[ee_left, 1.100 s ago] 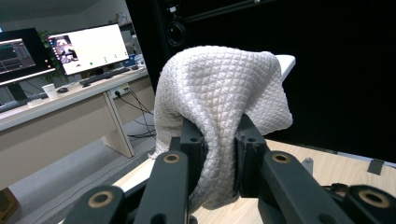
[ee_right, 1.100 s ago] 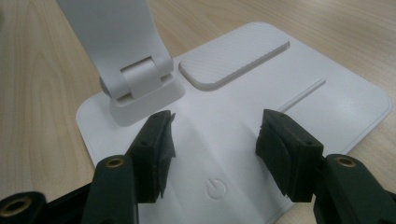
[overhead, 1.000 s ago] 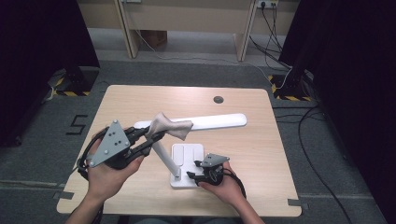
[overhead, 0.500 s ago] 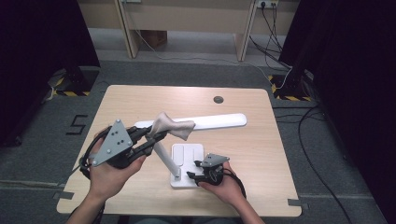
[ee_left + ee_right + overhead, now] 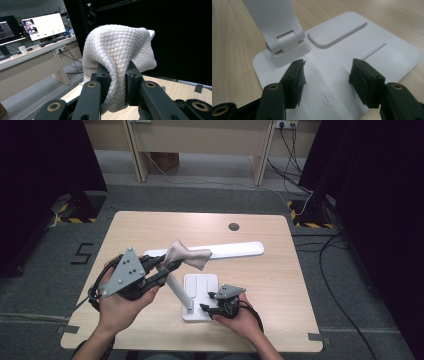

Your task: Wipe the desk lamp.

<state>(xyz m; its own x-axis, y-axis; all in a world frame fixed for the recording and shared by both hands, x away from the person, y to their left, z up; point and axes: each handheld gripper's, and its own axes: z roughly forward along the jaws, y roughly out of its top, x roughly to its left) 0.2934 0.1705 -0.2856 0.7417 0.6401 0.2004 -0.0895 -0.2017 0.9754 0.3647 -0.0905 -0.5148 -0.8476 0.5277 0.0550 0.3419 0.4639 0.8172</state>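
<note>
Two grippers at one white desk lamp [image 5: 200, 270]. Left gripper [image 5: 165, 266] jaws clamp a white quilted cloth [image 5: 117, 55], draped over the lamp head ahead of them. Right gripper [image 5: 325, 75] jaws spread over the lamp base [image 5: 387, 52]; power symbol [image 5: 327, 101] lies between them.

Wooden table [image 5: 280, 285] (white lamp base [image 5: 205, 285])

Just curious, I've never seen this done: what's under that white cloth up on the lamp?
The quilted white cloth, pinched in the left gripper, drapes over the desk lamp's light bar. The bar sticks out on both sides; the stretch beneath the cloth is covered, so its surface can't be seen.
</note>
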